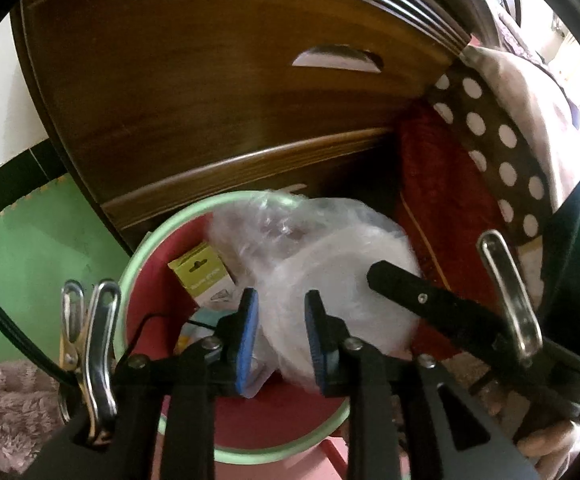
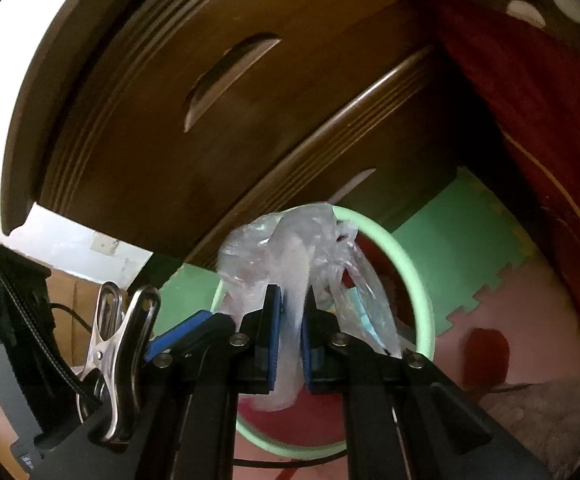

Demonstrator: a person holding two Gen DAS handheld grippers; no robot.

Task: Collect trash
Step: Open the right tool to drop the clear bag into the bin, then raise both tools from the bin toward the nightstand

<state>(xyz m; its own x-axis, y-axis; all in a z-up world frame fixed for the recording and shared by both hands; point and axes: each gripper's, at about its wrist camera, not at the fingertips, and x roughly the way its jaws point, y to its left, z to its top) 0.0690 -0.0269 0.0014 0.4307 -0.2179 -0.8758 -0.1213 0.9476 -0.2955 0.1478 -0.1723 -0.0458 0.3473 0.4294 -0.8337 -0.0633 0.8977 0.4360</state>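
Note:
A red trash bin with a pale green rim (image 1: 130,264) stands on the floor in front of a wooden cabinet. A crumpled clear plastic bag with a round white lid-like piece (image 1: 329,280) hangs over the bin. My right gripper (image 2: 291,336) is shut on the plastic bag (image 2: 290,248) above the bin rim (image 2: 421,300). My left gripper (image 1: 282,340) is open, its blue pads (image 1: 246,340) on either side of the plastic. A small green-and-white box (image 1: 204,276) lies inside the bin. The right gripper's finger (image 1: 409,292) reaches onto the plastic in the left wrist view.
A dark wooden cabinet with drawers (image 1: 210,100) rises right behind the bin. Red fabric and a brown polka-dot cloth (image 1: 489,140) hang at the right. Green and pink foam floor mats (image 2: 469,240) surround the bin. A fluffy rug (image 1: 6,408) lies at the lower left.

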